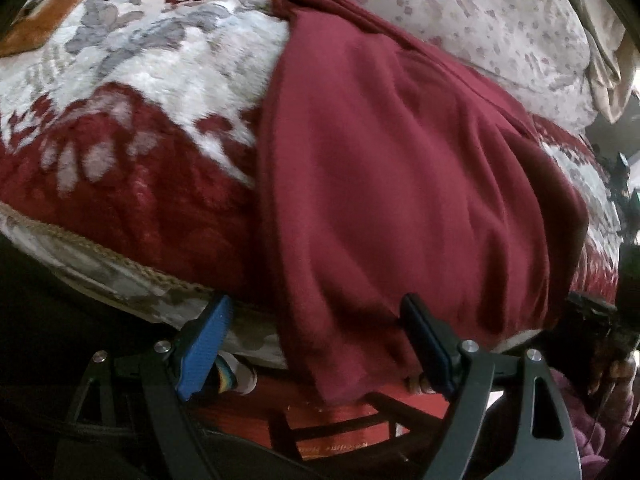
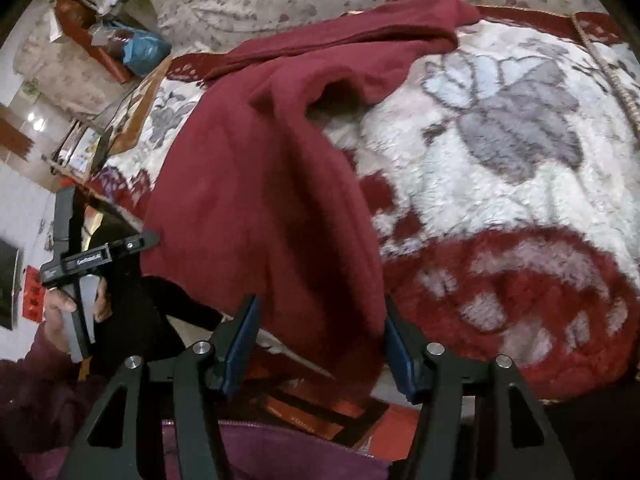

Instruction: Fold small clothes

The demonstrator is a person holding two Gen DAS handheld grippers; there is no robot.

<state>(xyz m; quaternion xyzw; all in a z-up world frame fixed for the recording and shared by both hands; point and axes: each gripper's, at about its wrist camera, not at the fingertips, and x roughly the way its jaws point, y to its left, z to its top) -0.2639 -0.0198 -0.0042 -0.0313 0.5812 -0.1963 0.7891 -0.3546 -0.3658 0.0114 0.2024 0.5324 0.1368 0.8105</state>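
Observation:
A dark red garment lies across a plush floral blanket on a bed, its near end hanging over the bed's front edge. My left gripper is open, its blue pads on either side of the hanging hem, not closed on it. In the right wrist view the same garment runs from the far pillow area down to the front edge, with a fold raised near its middle. My right gripper is open around the garment's lower corner. The left gripper shows at that view's left, held in a hand.
A pale flowered sheet covers the far side of the bed. Below the bed edge are red boxes and dark wooden slats. A cluttered shelf with a blue bag stands far left in the right wrist view.

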